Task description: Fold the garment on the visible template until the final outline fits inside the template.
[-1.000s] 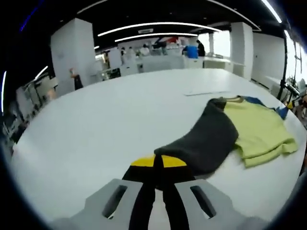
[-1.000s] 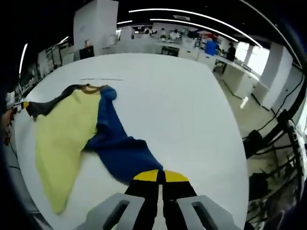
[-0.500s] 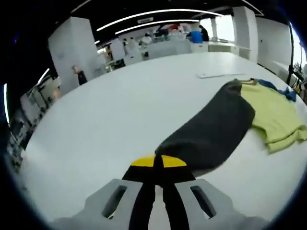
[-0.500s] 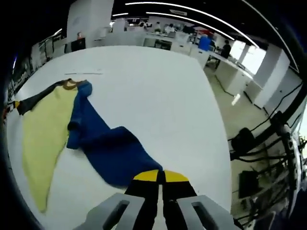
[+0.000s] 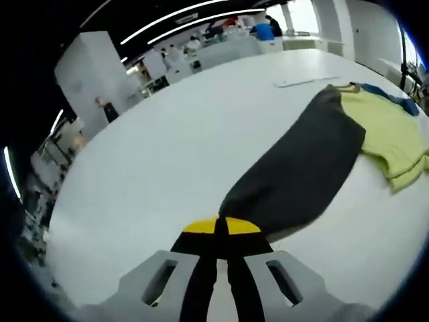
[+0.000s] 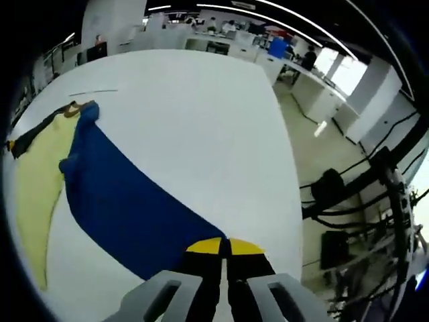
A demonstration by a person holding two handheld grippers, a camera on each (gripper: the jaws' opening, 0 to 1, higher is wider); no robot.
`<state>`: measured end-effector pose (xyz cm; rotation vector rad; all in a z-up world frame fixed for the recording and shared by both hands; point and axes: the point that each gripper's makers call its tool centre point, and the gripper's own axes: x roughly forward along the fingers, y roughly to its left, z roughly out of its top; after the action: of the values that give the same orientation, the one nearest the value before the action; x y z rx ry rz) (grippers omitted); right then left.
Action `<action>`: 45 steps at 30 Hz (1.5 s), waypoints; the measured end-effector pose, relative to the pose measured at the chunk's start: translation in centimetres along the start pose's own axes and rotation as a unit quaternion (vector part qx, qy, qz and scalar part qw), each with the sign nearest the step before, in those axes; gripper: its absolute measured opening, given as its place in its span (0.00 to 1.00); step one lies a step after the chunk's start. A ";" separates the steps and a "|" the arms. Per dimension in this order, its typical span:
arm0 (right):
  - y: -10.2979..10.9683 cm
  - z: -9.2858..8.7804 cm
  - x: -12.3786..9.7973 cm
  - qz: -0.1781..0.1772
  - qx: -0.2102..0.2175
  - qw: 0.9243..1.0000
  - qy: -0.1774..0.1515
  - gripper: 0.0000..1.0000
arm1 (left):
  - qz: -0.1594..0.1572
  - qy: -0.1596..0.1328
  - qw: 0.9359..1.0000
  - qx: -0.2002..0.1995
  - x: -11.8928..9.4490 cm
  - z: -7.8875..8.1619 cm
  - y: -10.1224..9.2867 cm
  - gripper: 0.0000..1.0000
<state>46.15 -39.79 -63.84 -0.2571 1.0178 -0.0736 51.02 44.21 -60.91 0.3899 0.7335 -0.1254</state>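
In the left gripper view I see my left gripper (image 5: 221, 228) with its two jaws pressed together, and the end of the dark grey sleeve (image 5: 301, 168) is clamped between their yellow tips. The sleeve runs away from the jaws, stretched out flat over the white table (image 5: 167, 141), up to the yellow-green body of the garment (image 5: 389, 127), which lies near the right edge of this view. A bit of blue cloth shows just behind the collar. Beyond the collar, a thin light strip (image 5: 301, 82) lies on the table; I cannot tell what it is.

In the right gripper view my right gripper (image 6: 224, 245) also has its jaws together, clamped on the end of the blue sleeve (image 6: 127, 208). This sleeve is spread wide and flat from the jaws toward the left, where it meets the yellow-green body (image 6: 30, 181) at the left edge of the view. The brownish collar (image 6: 70, 107) is at the far end of it, and a piece of the dark grey sleeve (image 6: 30, 134) goes out to the left from there.

So the garment lies on the table with both sleeves pulled out to opposite sides, each one held by one gripper. Nothing stands between the grippers and the cloth.

To the right of the table in the right gripper view there is the floor (image 6: 301, 154) with black cables (image 6: 355, 194) and dark equipment. Far behind the table I see white desks and several people (image 6: 308, 57), too small to describe.
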 end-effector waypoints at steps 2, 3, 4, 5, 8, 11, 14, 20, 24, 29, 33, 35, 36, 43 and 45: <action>-0.4 -0.2 0.0 -0.008 -0.002 1.000 0.005 0.00 | 0.002 0.000 1.000 -0.004 0.1 0.1 0.3 0.00; -0.6 -0.4 0.1 -0.011 -0.003 1.000 0.009 0.00 | 0.004 0.001 1.000 -0.007 0.1 0.1 0.5 0.00; -0.8 -0.5 0.1 -0.013 -0.003 1.000 0.012 0.00 | 0.005 0.001 1.000 -0.007 0.0 0.1 0.5 0.00; -0.9 -0.8 0.2 -0.015 -0.004 1.000 0.017 0.00 | 0.005 0.002 1.000 -0.006 0.0 0.0 0.4 0.00; -1.1 -1.0 0.2 -0.015 -0.019 0.999 0.023 0.00 | 0.004 0.006 1.000 -0.003 0.0 -0.2 0.6 0.00; -1.2 -0.9 0.2 -0.013 -0.019 1.000 0.020 0.00 | 0.007 0.008 1.000 -0.002 -0.1 -0.4 0.6 0.00; -1.3 -0.6 0.3 -0.011 -0.003 1.000 0.015 0.00 | 0.012 0.017 1.000 0.010 0.0 -0.6 0.7 0.00; -0.9 0.3 -0.4 -0.002 0.044 0.999 -0.010 0.04 | 0.027 0.010 1.000 0.004 -0.3 -0.2 0.5 0.08; -0.1 1.0 -1.2 0.016 0.083 0.996 -0.033 0.16 | 0.019 -0.021 0.999 -0.041 -0.9 0.7 -0.6 0.20; 2.5 2.7 -3.0 0.067 0.091 0.990 -0.079 0.35 | -0.017 -0.057 0.998 -0.033 -2.3 2.1 -3.6 0.23; 4.8 3.3 -4.3 0.106 0.089 0.986 -0.093 0.44 | -0.059 -0.092 0.993 -0.054 -3.3 3.1 -6.2 0.31; 6.1 3.5 -5.0 0.124 0.085 0.984 -0.097 0.48 | -0.075 -0.102 0.991 -0.053 -3.9 3.3 -7.4 0.36; 7.0 3.6 -5.4 0.138 0.080 0.982 -0.100 0.50 | -0.082 -0.106 0.990 -0.052 -4.2 3.5 -8.0 0.38; 12.0 3.8 -7.8 0.198 0.049 0.972 -0.113 0.59 | -0.130 -0.112 0.985 -0.029 -5.1 2.9 -11.8 0.41; 13.6 3.5 -8.4 0.215 0.037 0.970 -0.111 0.59 | -0.142 -0.112 0.983 -0.021 -5.1 2.6 -12.7 0.43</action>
<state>43.93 -24.54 -58.46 0.0270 0.8267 0.3050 45.80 31.38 -59.57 0.2243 0.5652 -0.4157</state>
